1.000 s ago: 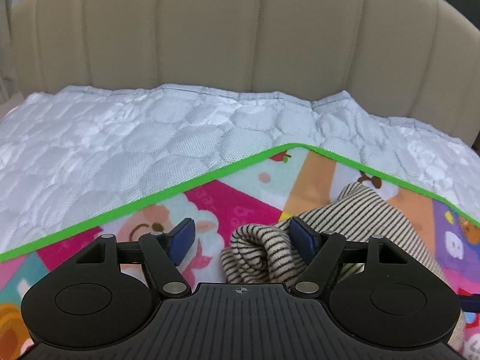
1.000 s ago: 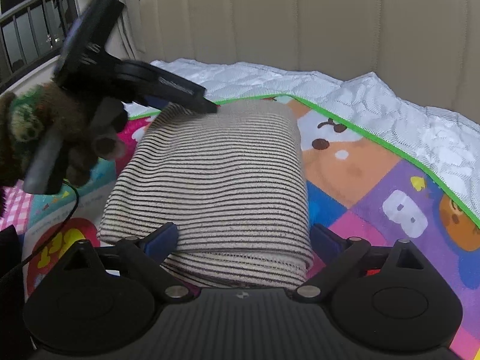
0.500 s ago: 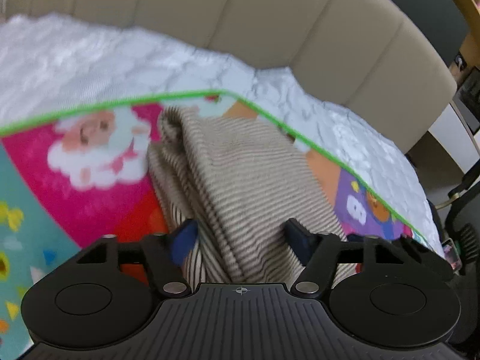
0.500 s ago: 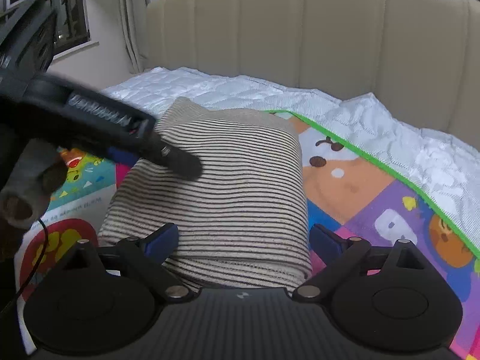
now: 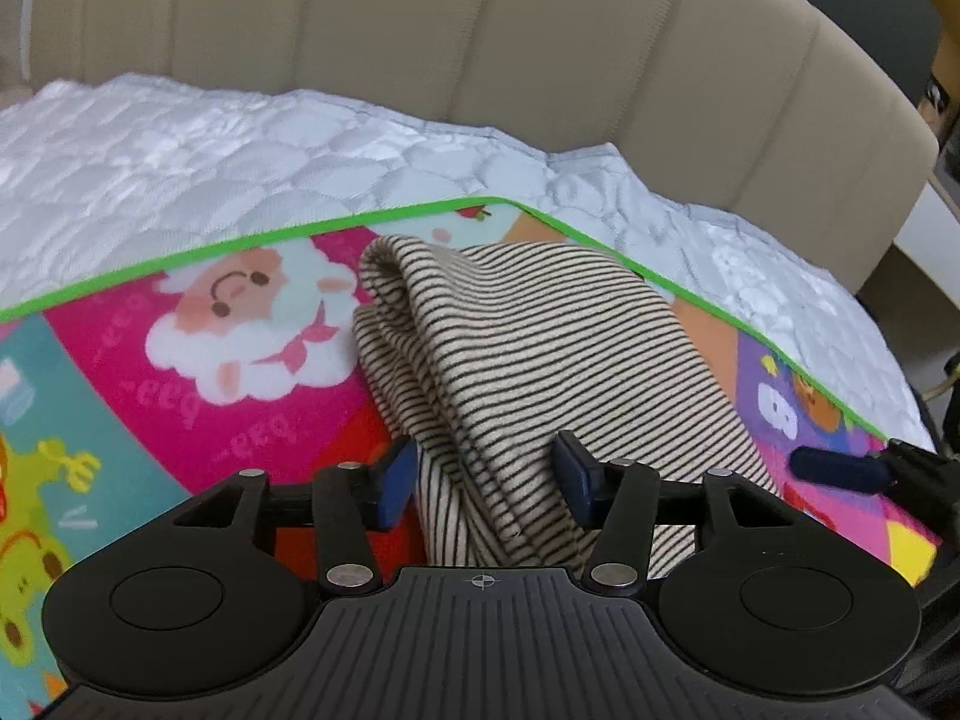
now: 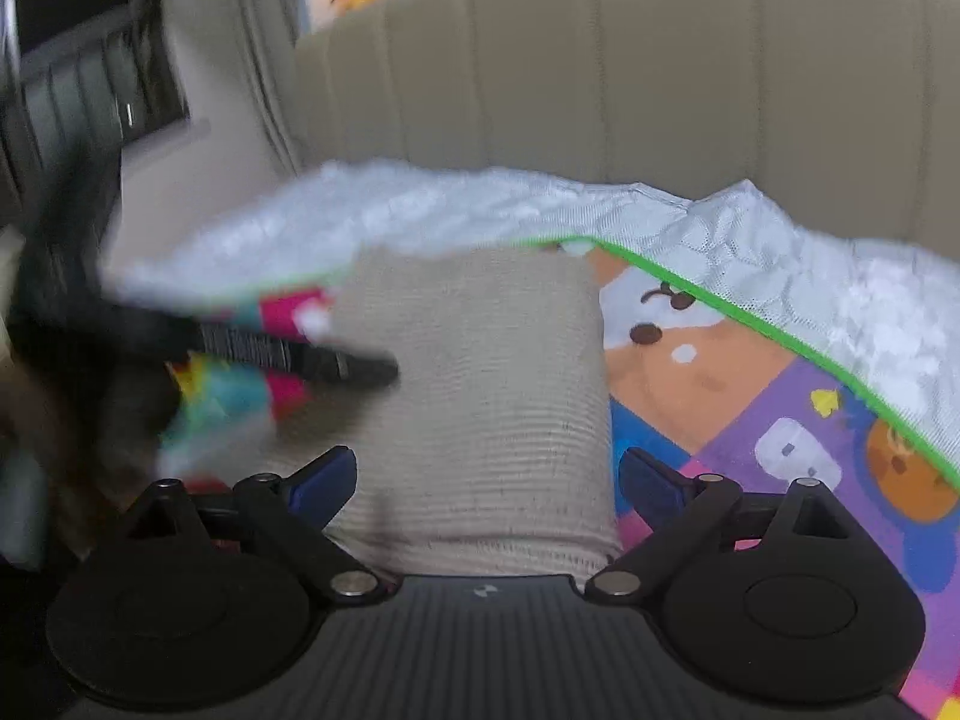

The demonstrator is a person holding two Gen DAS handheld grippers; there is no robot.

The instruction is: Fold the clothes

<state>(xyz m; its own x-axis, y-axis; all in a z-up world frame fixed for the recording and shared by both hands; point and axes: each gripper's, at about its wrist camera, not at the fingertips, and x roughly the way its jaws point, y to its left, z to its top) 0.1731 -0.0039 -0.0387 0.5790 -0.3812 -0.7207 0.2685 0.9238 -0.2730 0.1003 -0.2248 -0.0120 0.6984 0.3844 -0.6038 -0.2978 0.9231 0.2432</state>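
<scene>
At far left, a white quilt [image 5: 240,144] covers the bed in front of a beige headboard [image 5: 480,48]. Nearer lies a bright cartoon mat [image 5: 180,396] edged in green. On the mat rests the folded striped garment [image 5: 540,360], its rounded fold toward the far side. The left gripper [image 5: 483,477] stands released, its blue pads either side of the garment's near left edge, not pinching it. In the blurred right wrist view, the right gripper [image 6: 486,477] is spread wide around the garment's [image 6: 480,396] near end, clenching nothing.
</scene>
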